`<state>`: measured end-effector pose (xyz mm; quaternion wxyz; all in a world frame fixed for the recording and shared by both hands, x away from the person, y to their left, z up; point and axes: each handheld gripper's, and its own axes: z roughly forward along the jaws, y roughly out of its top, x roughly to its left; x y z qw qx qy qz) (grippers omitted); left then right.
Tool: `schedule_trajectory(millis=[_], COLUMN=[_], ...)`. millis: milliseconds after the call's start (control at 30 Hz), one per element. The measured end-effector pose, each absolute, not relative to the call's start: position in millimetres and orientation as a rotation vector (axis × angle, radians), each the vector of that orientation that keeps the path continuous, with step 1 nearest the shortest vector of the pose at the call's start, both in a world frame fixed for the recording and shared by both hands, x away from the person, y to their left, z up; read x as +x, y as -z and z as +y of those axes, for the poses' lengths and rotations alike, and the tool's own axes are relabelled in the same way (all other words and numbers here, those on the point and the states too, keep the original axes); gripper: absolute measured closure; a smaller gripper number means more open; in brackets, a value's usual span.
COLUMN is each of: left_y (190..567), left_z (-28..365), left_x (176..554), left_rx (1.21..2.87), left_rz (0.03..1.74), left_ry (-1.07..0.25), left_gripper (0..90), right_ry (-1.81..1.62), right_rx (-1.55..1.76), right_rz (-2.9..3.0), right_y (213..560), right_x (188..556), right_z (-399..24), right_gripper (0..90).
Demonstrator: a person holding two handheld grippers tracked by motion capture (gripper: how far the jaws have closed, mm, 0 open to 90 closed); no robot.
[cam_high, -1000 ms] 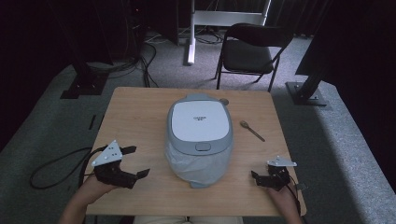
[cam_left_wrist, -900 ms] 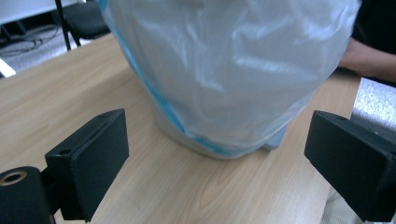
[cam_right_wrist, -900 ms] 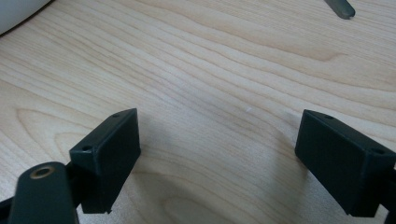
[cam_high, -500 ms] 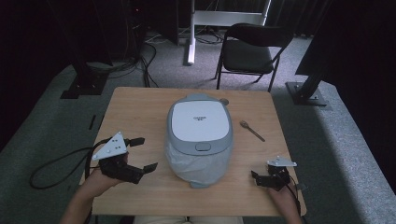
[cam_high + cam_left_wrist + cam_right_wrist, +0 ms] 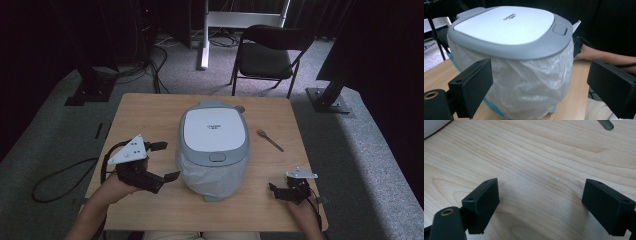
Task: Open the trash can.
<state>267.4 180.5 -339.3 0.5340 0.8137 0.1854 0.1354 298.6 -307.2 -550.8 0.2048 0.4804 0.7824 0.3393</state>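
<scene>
- One bin w/ white liner, lid shut, sits mid-table.
- L gripper just beside bin's left flank, jaws wide apart, nothing held; approach step, I'd say.
- Next prob: close in on liner or lid button, needs careful aim.
- R gripper rests near front-right edge, spread, empty.
- Spoon lies right of bin.

Dim room — grey carpet, black folding chair

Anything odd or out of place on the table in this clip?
Only the rice cooker: crinkled clear plastic film wraps its body below the closed lid. The spoon lies flat beside it, nothing spilled.
</scene>
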Motion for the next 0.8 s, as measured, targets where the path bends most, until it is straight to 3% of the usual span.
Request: schedule_trajectory(millis=[667, 733, 800], left_y=[320.8, 320.4, 319.7], left_z=[130.2, 126.3, 122.1], left_x=[275.6, 275.4, 275.4], left_rx=[1.931, 1.922, 1.918], left_rz=[0.355, 0.341, 0.331], left_ry=[-0.279, -0.268, -0.271], left_gripper=[6.6, 13.8, 14.2], right_ry=[-0.946, -0.946, -0.946], right_rx=[1.344, 1.344, 1.344], right_rz=[2.177, 2.177, 2.176], right_y=[550.8, 550.8, 550.8], right_x=[298.7, 298.7, 298.7], right_z=[-307.3, -307.3, -307.3], right_gripper=[13.7, 13.7, 13.7])
